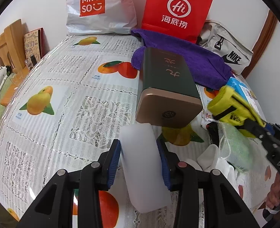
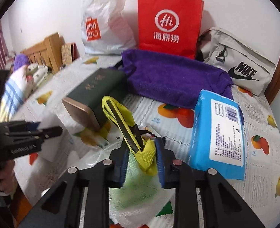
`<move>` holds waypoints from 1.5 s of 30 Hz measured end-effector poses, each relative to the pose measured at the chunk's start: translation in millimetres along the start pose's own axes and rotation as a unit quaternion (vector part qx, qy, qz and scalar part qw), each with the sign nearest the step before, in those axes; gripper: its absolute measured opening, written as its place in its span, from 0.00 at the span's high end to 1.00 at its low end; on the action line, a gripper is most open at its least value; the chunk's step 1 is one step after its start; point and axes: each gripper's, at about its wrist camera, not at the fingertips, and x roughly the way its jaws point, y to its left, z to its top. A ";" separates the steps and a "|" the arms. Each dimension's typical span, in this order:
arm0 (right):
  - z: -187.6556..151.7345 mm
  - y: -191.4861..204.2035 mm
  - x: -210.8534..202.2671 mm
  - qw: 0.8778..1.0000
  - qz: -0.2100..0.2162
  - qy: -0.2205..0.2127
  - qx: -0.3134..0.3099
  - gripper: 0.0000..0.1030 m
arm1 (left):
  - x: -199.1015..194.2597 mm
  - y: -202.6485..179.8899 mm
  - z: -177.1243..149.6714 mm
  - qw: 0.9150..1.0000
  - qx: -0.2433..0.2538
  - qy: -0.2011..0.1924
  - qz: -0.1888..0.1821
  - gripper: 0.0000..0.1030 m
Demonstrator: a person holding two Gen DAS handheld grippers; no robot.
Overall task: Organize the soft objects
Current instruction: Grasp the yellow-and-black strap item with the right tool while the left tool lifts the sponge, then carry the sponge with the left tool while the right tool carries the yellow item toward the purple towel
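1. On a table covered in a fruit-printed lace cloth [image 1: 50, 79], the left gripper [image 1: 140, 163] has its blue pads pressed on both flanks of a white, translucent, rounded soft block [image 1: 138, 152]. The block stands between the fingers with its long axis running forward, away from the camera.

2. The block's far end points at the bronze-coloured end cap of a dark green rectangular tin [image 1: 166, 87], which lies on its side. From this view the two look close, though whether they touch cannot be told.

3. The right gripper [image 2: 142, 158] is narrowed onto the textured yellow end of a folded yellow-and-dark-grey sponge pad with black straps [image 2: 124, 121]. The pad rises up and leftward from the fingers. No gap shows at either pad, so the grip looks firm.

4. A pale green mesh fabric [image 2: 138, 186] hangs blurred beneath the right gripper; its hold, if any, cannot be told.

5. The relation that matters: the tin lies straight ahead of the left gripper and up-left of the right. The left one appears nearer.

6. A folded purple terry towel [image 2: 176, 79] lies behind the tin, with a blue plastic-wrapped tissue pack [image 2: 217, 133] just right of the right gripper.

7. Both grippers are loaded, so the sorting looks midway. The next move likely calls for carrying each soft piece to a resting place clear of the tin.
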 end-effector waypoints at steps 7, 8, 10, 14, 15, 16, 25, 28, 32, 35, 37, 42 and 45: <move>-7.1 -4.1 -34.6 0.999 0.013 -0.042 0.017 0.79 | -9.3 3.2 -5.6 1.000 -0.008 -0.006 0.009 0.64; -9.0 -5.4 -41.4 0.998 0.017 -0.048 0.023 0.79 | -11.1 3.1 -6.4 1.000 -0.008 -0.007 0.009 0.64; -13.2 -8.9 -53.7 0.997 0.019 -0.062 0.035 0.79 | -14.8 2.8 -7.9 1.000 -0.011 -0.010 0.010 0.64; -24.0 -18.9 -74.7 0.995 0.008 -0.084 0.055 0.79 | -20.8 -0.1 -9.7 1.000 -0.010 -0.015 0.017 0.64; -26.3 -22.8 -78.1 0.995 0.006 -0.085 0.060 0.79 | -22.8 -0.7 -9.8 1.000 -0.011 -0.017 0.019 0.64; -29.0 -25.9 -81.8 0.994 0.003 -0.085 0.064 0.79 | -24.9 -1.5 -10.3 1.000 -0.011 -0.019 0.020 0.64; -68.9 -52.8 -110.0 0.993 -0.024 -0.071 0.091 0.79 | -42.1 -11.1 -9.5 0.999 -0.002 -0.030 0.028 0.64; -85.7 -64.1 -108.2 0.993 -0.034 -0.053 0.104 0.79 | -47.3 -16.4 -7.5 0.999 0.002 -0.032 0.030 0.64; -101.5 -77.7 -104.8 0.991 -0.045 -0.035 0.122 0.79 | -54.9 -24.9 -0.2 0.999 0.011 -0.037 0.028 0.64; -105.1 -86.5 -104.6 0.990 -0.047 -0.030 0.133 0.79 | -59.2 -31.1 7.5 0.999 0.015 -0.041 0.028 0.64; -102.4 -91.0 -108.3 0.989 -0.044 -0.036 0.134 0.79 | -61.0 -35.2 12.4 0.998 0.019 -0.044 0.028 0.64; -85.3 -97.2 -118.2 0.990 -0.040 -0.057 0.125 0.79 | -62.0 -43.0 27.2 0.998 0.025 -0.045 0.028 0.64; -68.0 -100.8 -121.8 0.990 -0.041 -0.071 0.116 0.79 | -63.7 -47.1 37.5 0.998 0.030 -0.047 0.021 0.64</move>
